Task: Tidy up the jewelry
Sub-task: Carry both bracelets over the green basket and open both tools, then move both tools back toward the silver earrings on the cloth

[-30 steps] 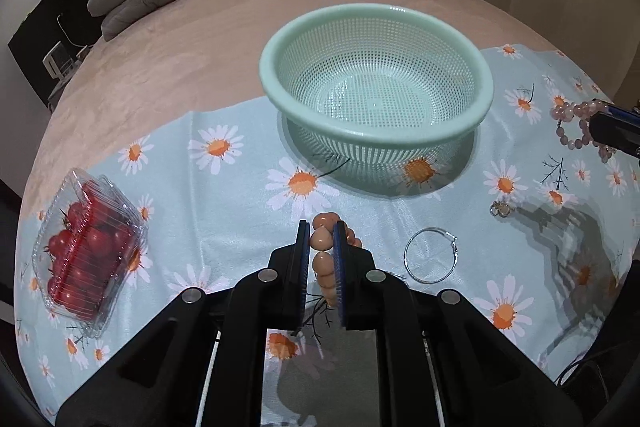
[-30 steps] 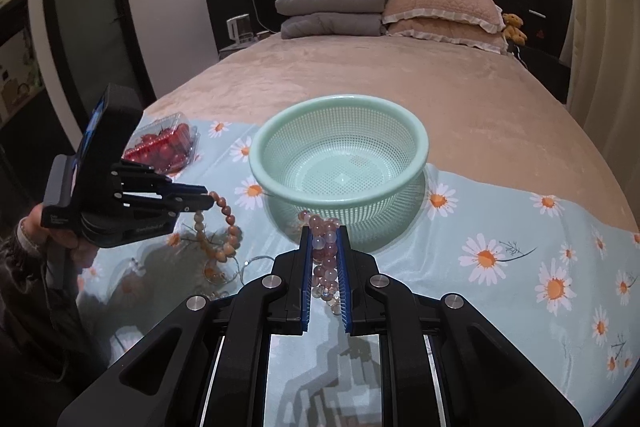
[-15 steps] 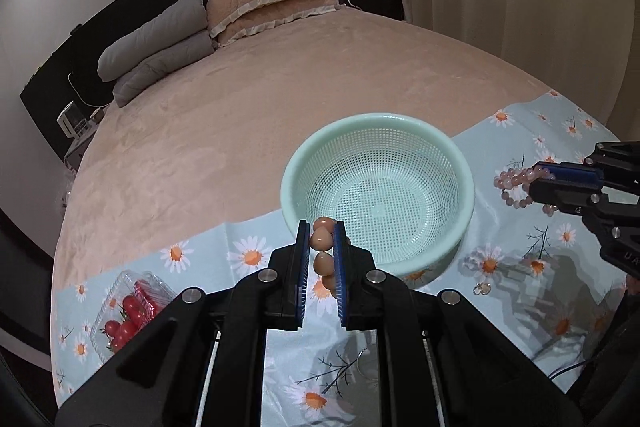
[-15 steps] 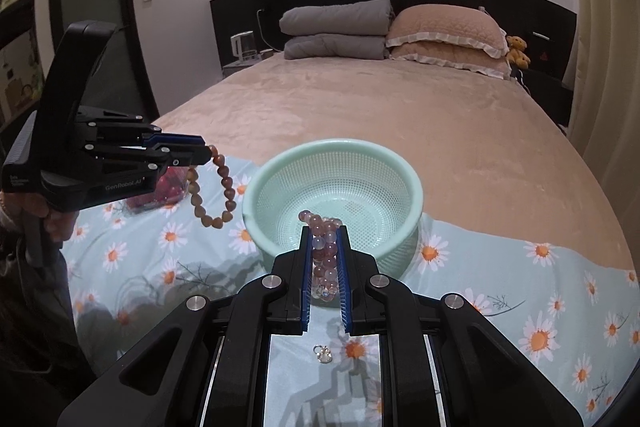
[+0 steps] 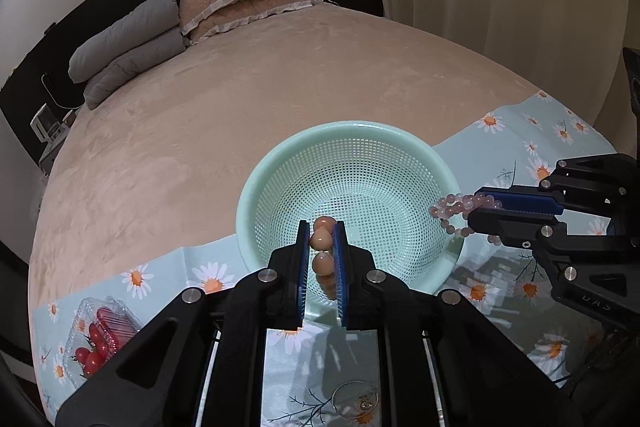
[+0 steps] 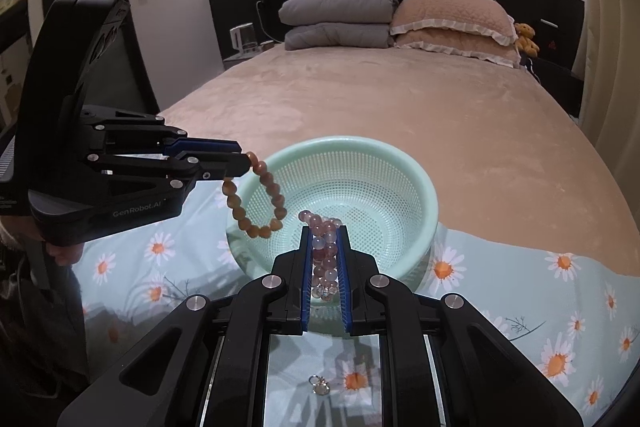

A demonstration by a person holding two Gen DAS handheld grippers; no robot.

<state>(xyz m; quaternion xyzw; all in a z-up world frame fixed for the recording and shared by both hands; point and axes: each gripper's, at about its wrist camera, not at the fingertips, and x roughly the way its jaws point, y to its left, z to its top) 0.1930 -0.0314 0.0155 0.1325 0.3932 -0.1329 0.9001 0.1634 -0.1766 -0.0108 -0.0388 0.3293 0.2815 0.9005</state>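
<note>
My left gripper (image 5: 322,229) is shut on a bracelet of brown-orange beads (image 5: 321,239), held over the near-left rim of the mint-green mesh basket (image 5: 280,171). In the right wrist view that bracelet (image 6: 256,201) hangs as a loop from the left gripper (image 6: 244,159) above the basket's left edge (image 6: 260,165). A bracelet of pale pink beads (image 6: 324,247) is pinched in my shut right gripper (image 6: 324,233) over the basket's near rim. From the left wrist view the right gripper (image 5: 478,205) and its pink beads (image 5: 452,207) sit at the basket's right rim.
The basket stands on a light blue daisy-print cloth (image 6: 520,287) on a beige bed. A silver hoop (image 5: 355,398) and a small earring (image 6: 320,385) lie on the cloth near me. A clear box of cherry tomatoes (image 5: 98,335) sits at the left. Pillows (image 6: 452,23) are at the headboard.
Both grippers have lifted off the cloth and moved forward with their bracelets, from beside the basket to over its rim. The silver hoop stayed on the cloth behind.
</note>
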